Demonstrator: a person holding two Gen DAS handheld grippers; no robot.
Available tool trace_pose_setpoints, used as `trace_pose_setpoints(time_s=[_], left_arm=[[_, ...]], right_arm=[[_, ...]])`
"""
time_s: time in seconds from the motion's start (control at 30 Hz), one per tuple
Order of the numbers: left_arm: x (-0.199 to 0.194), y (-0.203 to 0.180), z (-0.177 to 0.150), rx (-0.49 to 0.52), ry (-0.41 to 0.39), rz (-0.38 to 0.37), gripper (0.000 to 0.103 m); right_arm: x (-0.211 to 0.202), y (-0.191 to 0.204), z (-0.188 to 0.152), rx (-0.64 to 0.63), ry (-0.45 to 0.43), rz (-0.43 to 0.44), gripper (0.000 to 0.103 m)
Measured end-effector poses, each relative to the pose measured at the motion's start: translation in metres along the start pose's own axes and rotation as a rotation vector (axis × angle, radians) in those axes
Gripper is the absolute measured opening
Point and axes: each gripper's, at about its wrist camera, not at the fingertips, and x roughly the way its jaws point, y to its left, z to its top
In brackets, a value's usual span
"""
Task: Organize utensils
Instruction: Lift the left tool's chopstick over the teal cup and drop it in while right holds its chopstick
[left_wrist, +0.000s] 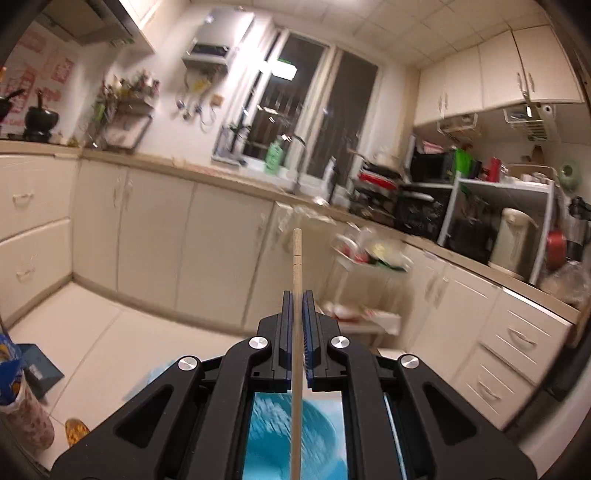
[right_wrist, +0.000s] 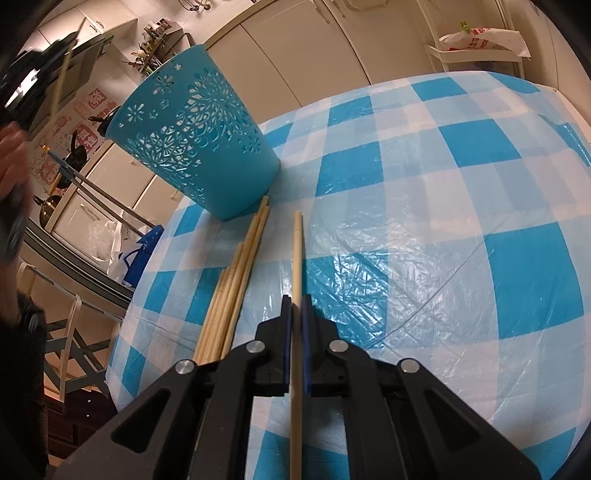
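Currently both grippers are clenched, each on one pale wooden chopstick.

Left black two-finger gripper (left_wrist: 297, 295): blue pads pinch a chopstick (left_wrist: 296, 258) that runs straight out between the fingers, tip raised in the air and pointing toward the cream kitchen cabinets (left_wrist: 155, 236) on the far side. Background is motion-blurred. A turquoise blur shows under the gripper body; cannot tell what it is.

Right black two-finger gripper (right_wrist: 296, 299): closed on a second chopstick (right_wrist: 297, 254), which lies along the finger axis over the blue-and-white checked plastic tablecloth (right_wrist: 424, 221). Whether its far tip touches the cloth I cannot tell.

Just left of that stick, a loose bundle of pale wooden chopsticks (right_wrist: 236, 280) lies on the cloth, far ends reaching the foot of the turquoise perforated plastic basket (right_wrist: 192, 129). Basket stands on the far left part of the table, open end up, looks tilted in the fisheye.

At the far left edge of the right view, the other gripper and its stick show as a blur, above and left of the basket.
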Motion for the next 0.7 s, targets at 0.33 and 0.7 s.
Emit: trace_pose_setpoints(time_s=[0.33,0.7], left_arm=[[0.05,0.012,-0.042,0.017,-0.015,0.134,0.005],[0.05,0.014,-0.081,0.11,0.107,0.183,0.005]], right_arm=[[-0.001,-0.002,0.0,0.007,-0.002,0.01,0.006],[-0.001,-0.002,0.001,0.007,-0.001,0.01,0.006]])
